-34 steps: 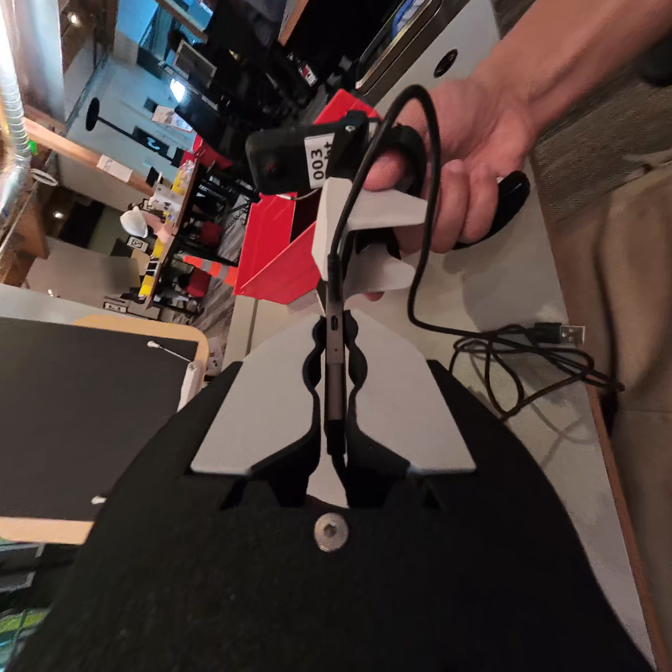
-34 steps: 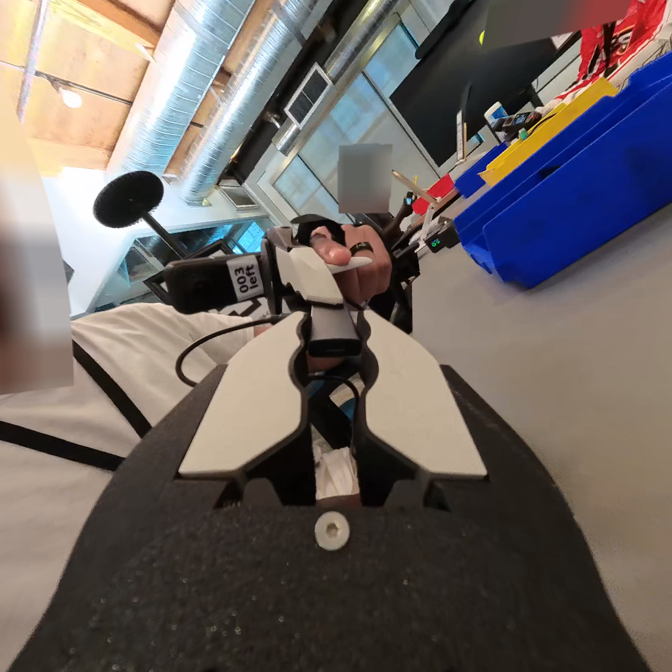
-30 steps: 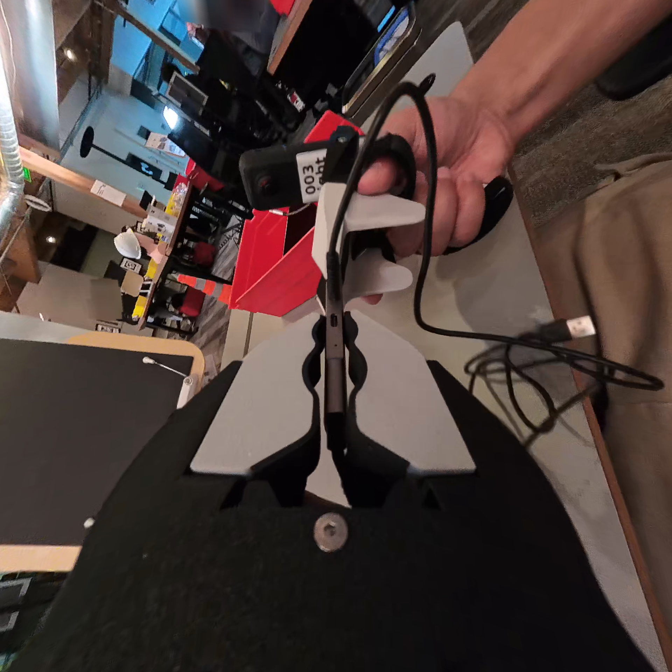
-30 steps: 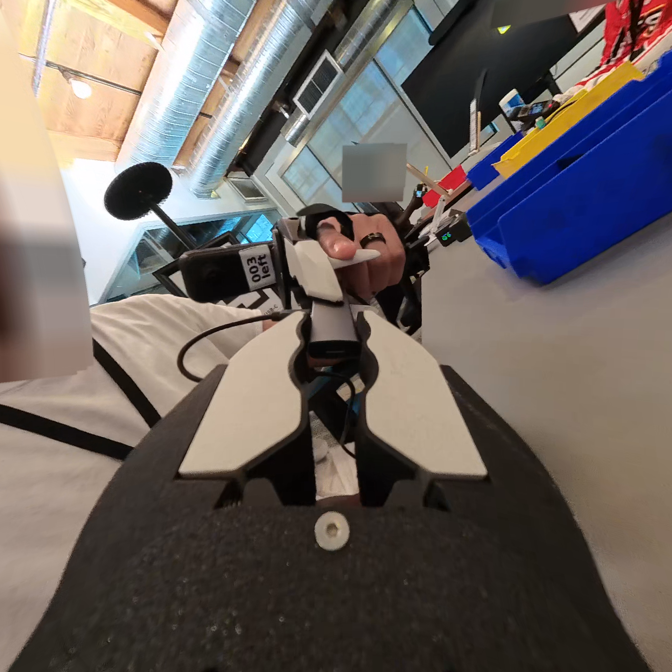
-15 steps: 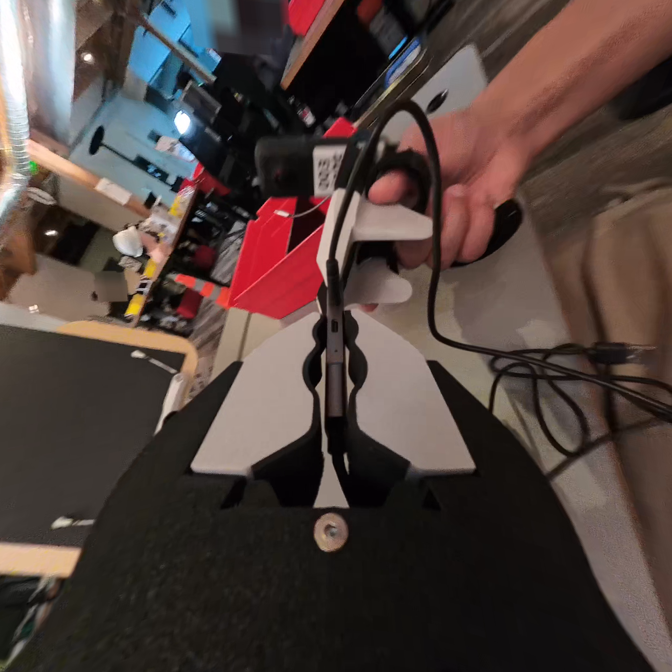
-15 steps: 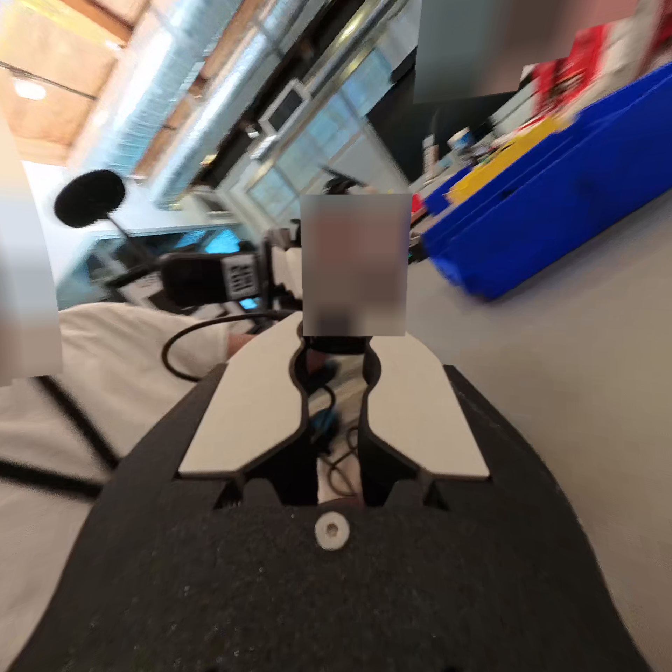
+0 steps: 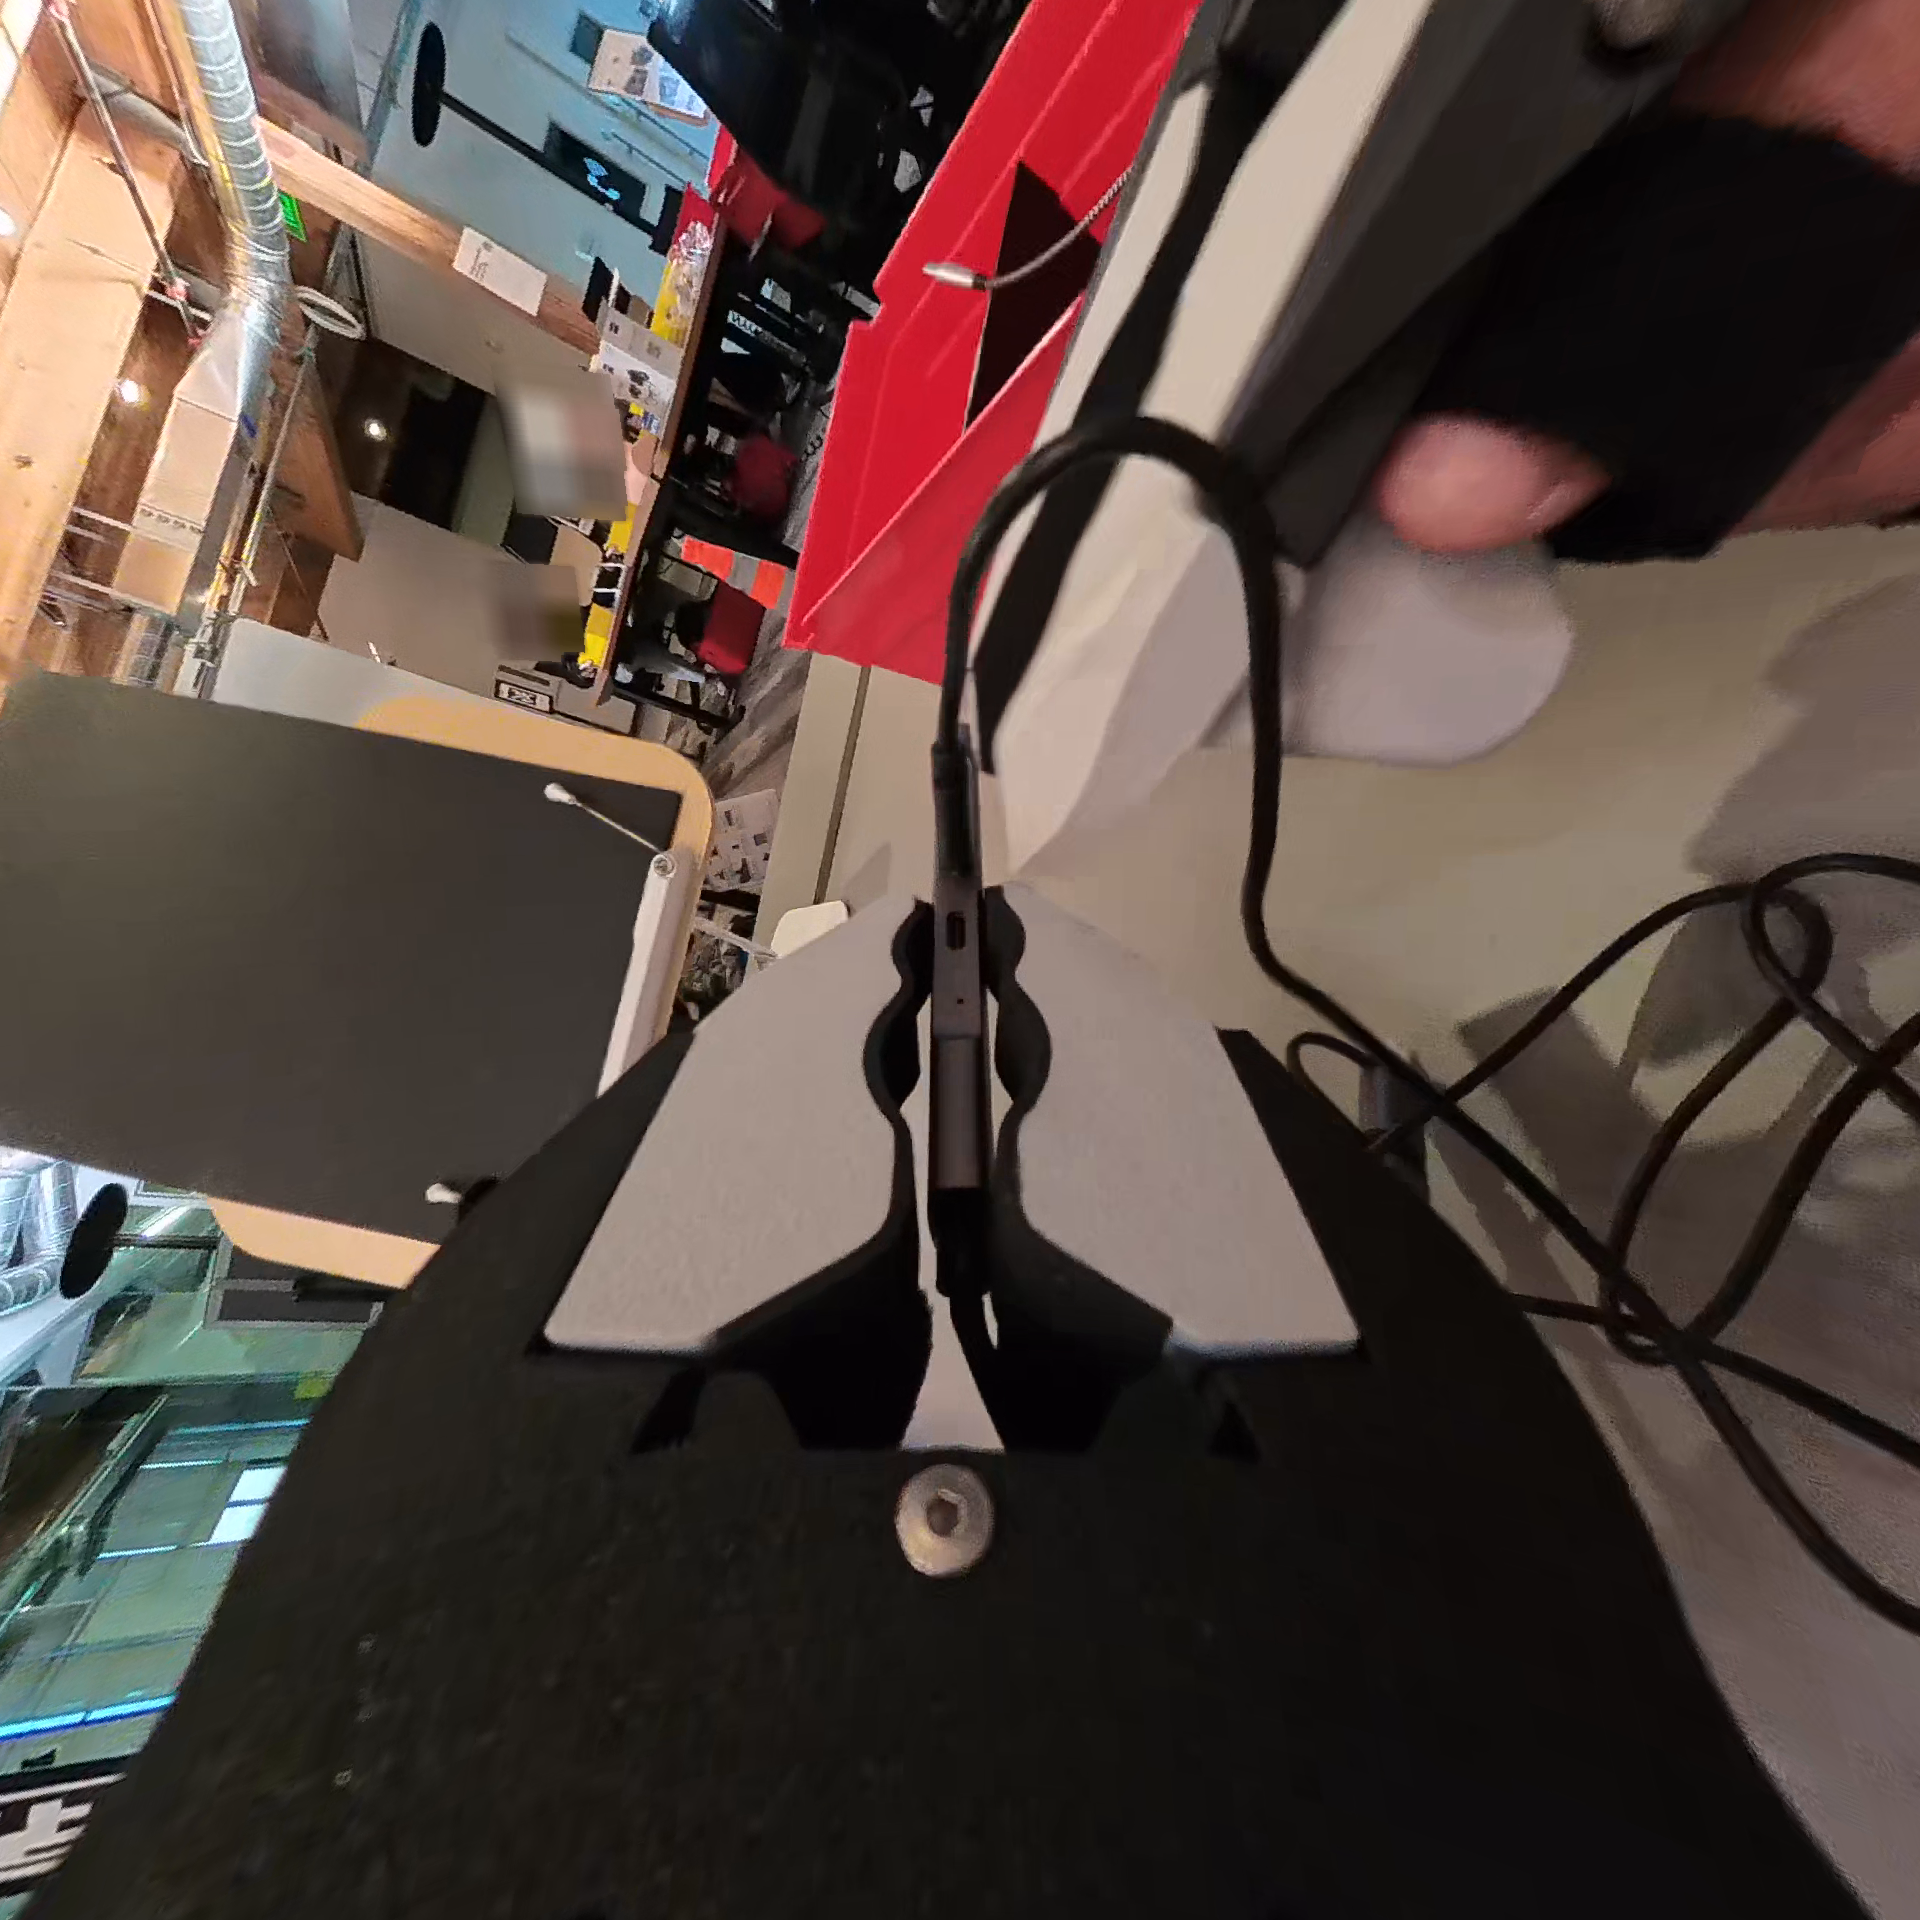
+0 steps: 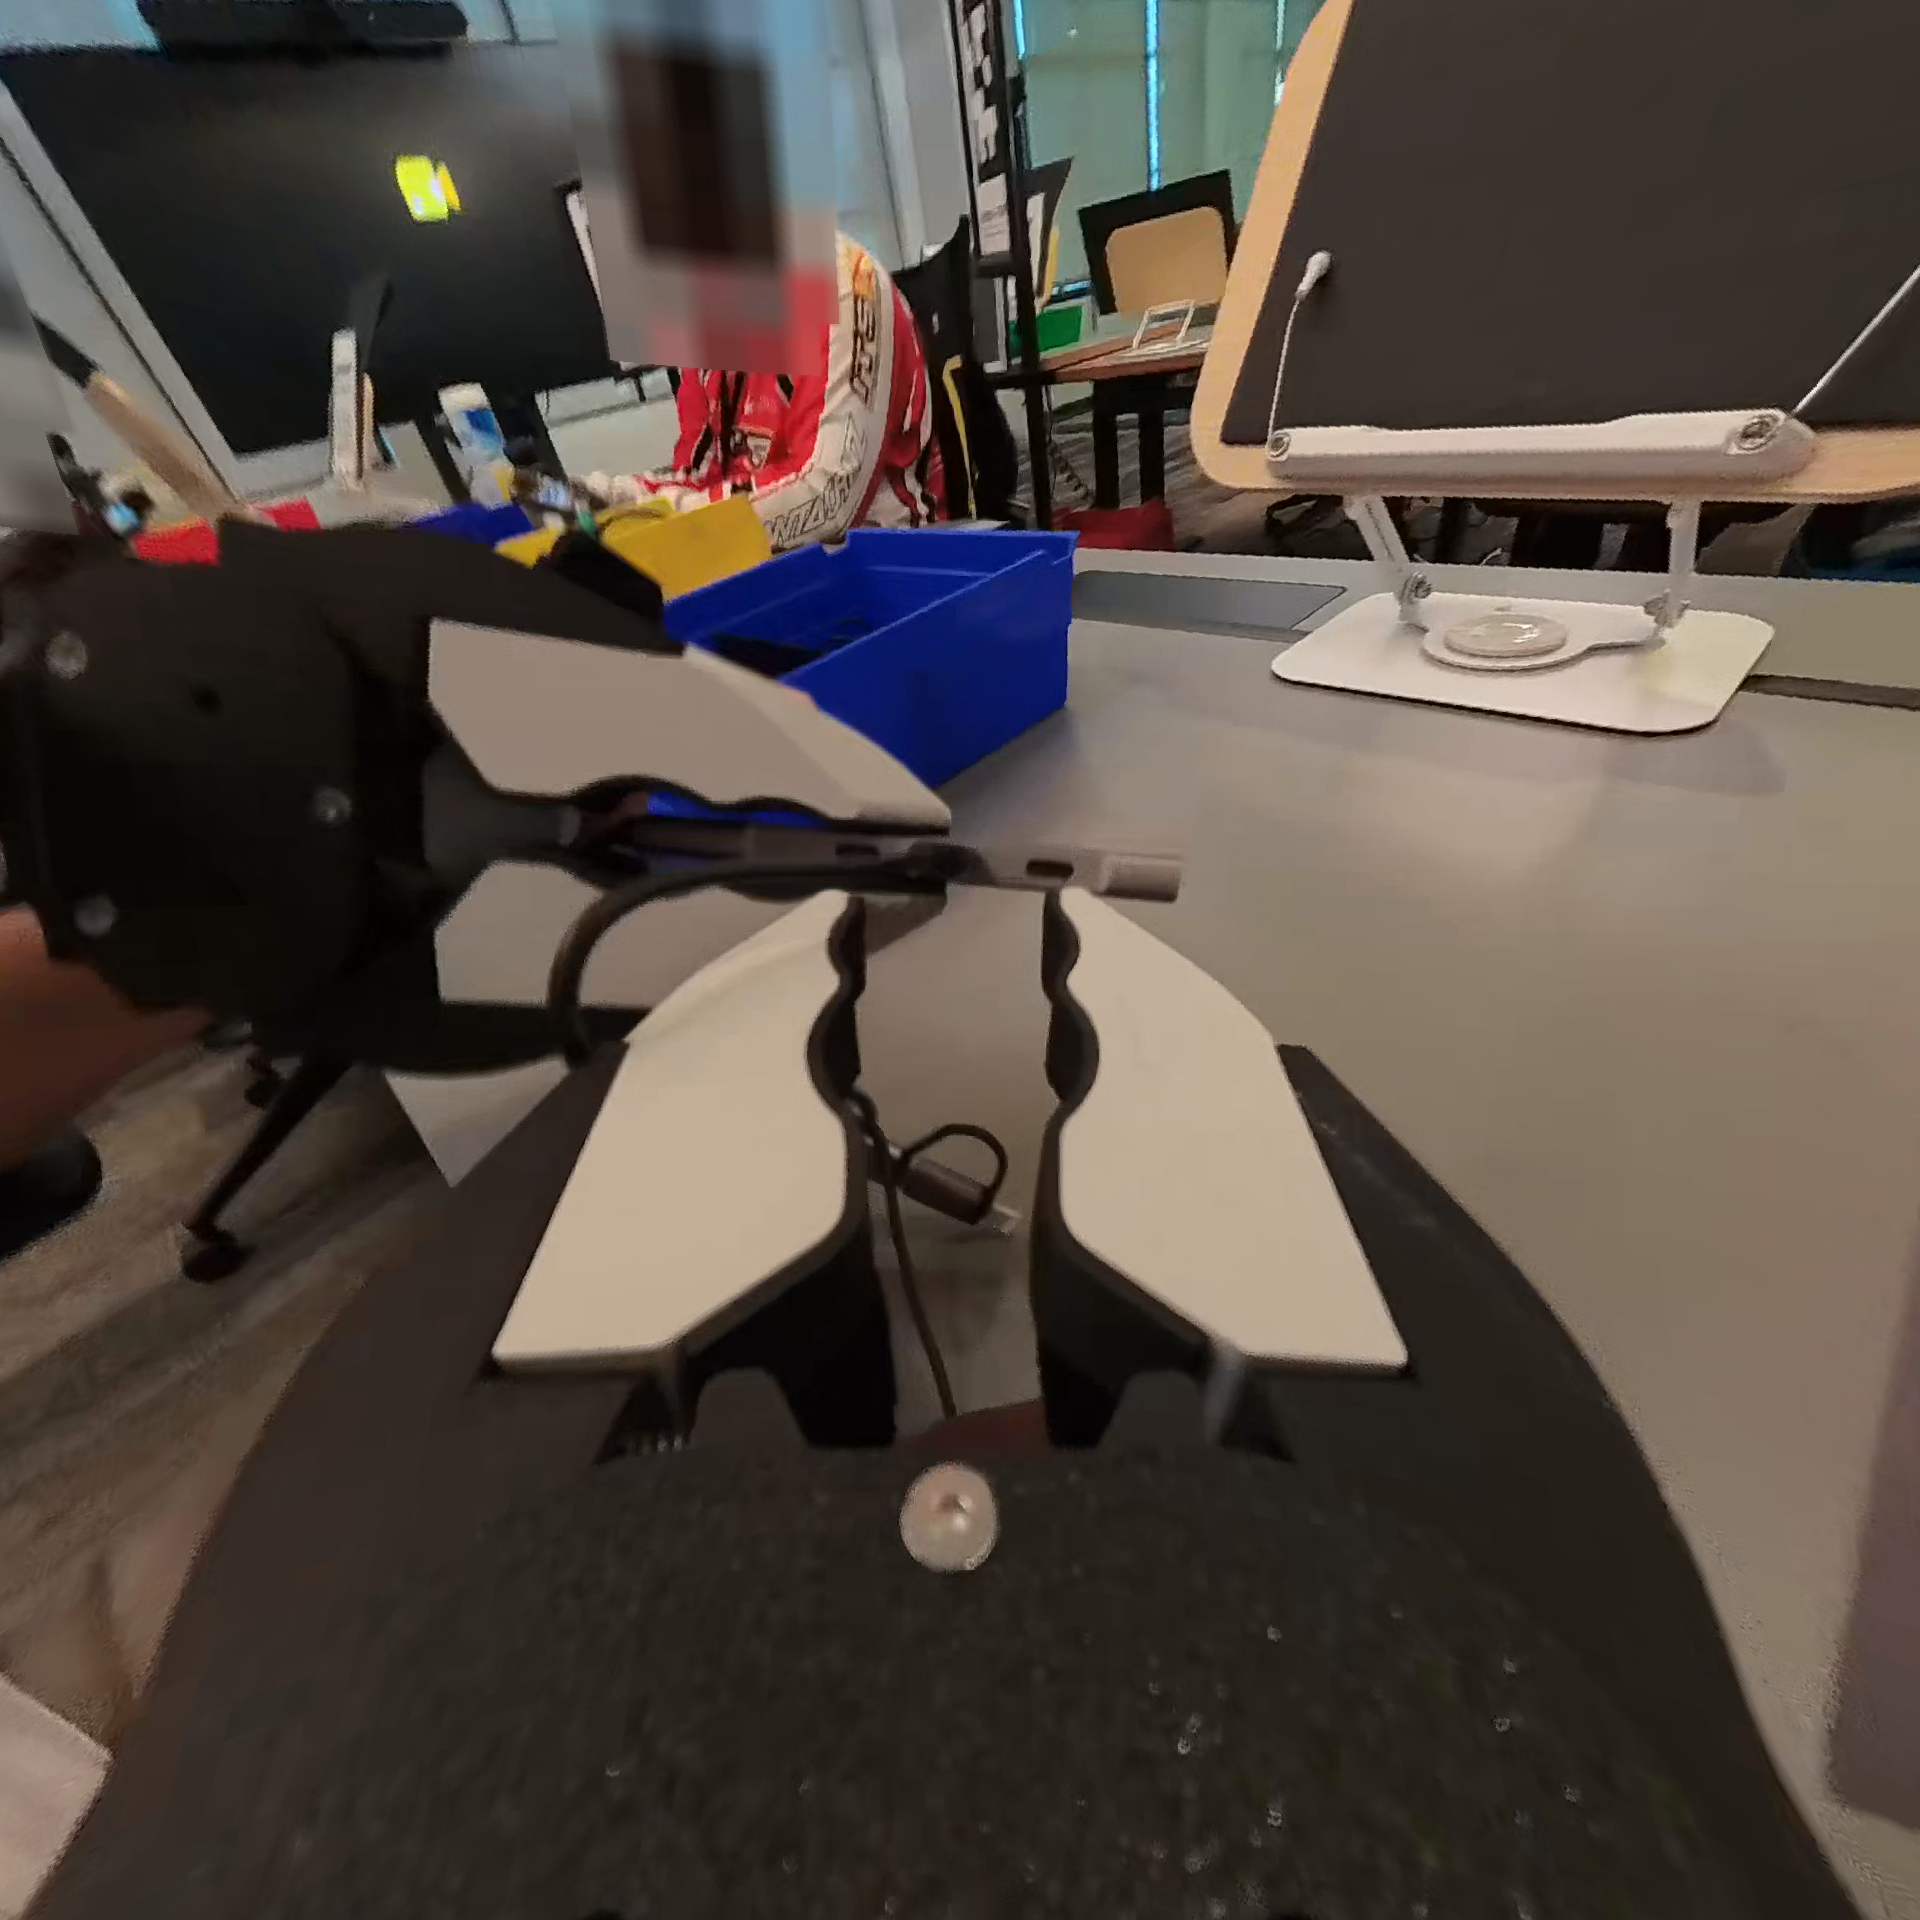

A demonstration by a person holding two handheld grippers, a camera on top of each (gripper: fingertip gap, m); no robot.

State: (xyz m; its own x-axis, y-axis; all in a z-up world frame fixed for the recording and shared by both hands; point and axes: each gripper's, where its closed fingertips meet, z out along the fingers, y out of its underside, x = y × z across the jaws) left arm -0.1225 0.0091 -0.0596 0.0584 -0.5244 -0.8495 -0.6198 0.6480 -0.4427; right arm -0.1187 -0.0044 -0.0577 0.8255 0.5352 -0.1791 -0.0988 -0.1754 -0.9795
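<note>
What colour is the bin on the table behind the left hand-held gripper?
Blue bin, clearest in the right wrist view, just behind the left hand-held gripper.

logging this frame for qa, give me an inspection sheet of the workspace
Surface: grey table, mostly bare near the grippers.
Job's things: slim grey hub with side ports, held edge-on; a black cable is plugged into its far end.
Clutter: blue bin; red bin; white stand carrying a black board.
Grippers: left gripper shut on the hub; right gripper open, empty, tips just below the hub.
Cables: loose coils on the table; a connector end lies between the right gripper's fingers.
Surroundings: person in a red and white jacket, dark screen, ceiling ducts.
</note>
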